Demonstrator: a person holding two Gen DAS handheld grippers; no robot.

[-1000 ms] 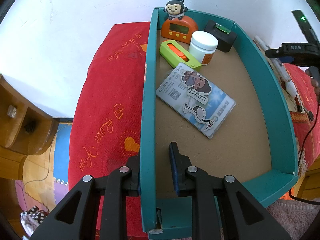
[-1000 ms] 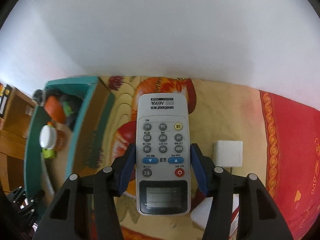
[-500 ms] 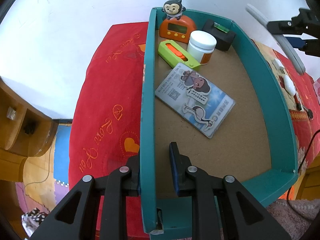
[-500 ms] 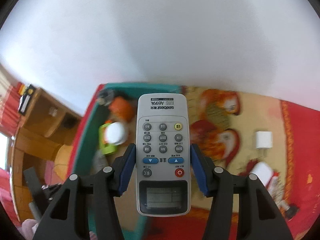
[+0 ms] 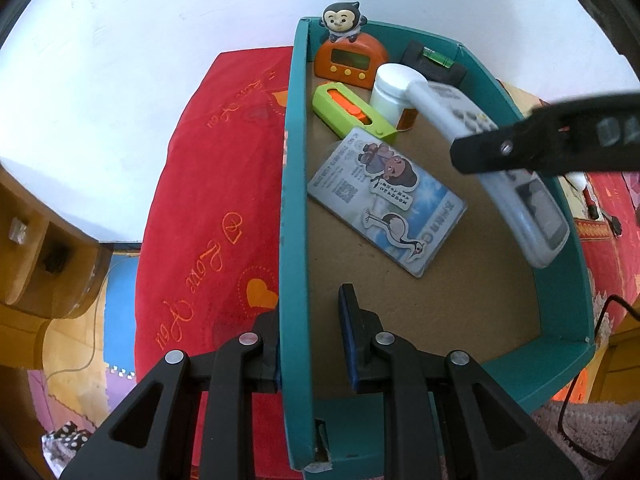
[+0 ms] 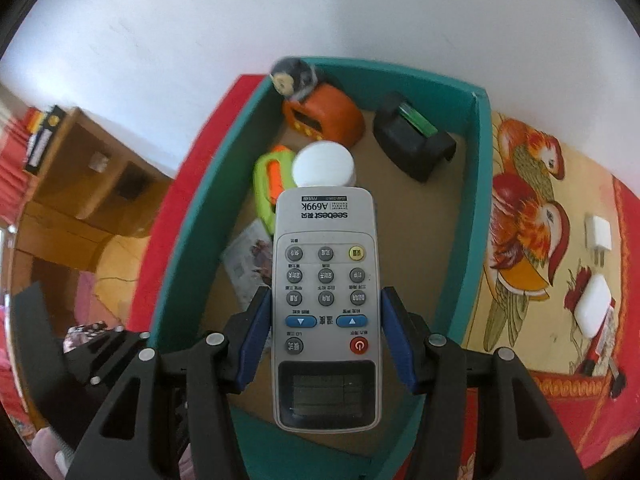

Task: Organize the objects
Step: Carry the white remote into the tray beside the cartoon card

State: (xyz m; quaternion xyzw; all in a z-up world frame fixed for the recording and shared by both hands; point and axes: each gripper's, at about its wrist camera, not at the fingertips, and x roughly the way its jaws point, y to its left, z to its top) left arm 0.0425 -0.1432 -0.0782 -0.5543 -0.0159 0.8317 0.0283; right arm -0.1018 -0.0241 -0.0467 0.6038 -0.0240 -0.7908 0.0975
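A teal box [image 5: 294,208] sits on a red cloth. My left gripper [image 5: 308,316] is shut on its left wall, one finger outside and one inside. My right gripper [image 6: 325,330] is shut on a grey remote control [image 6: 325,280] and holds it above the box's inside, also seen in the left wrist view [image 5: 492,168]. In the box lie an illustrated card [image 5: 386,200], a green and orange cutter [image 5: 352,116], a white jar [image 5: 394,88], an orange monkey timer [image 5: 348,56] and a black level [image 5: 434,62].
To the right of the box, on the patterned cloth [image 6: 520,208], lie a white charger plug [image 6: 599,236] and a white case [image 6: 592,310]. A wooden shelf unit [image 5: 36,248] stands at the left. A white wall is behind.
My right gripper has carried the remote leftward from over the patterned cloth to above the inside of the teal box. My left gripper has kept its grip on the box wall.
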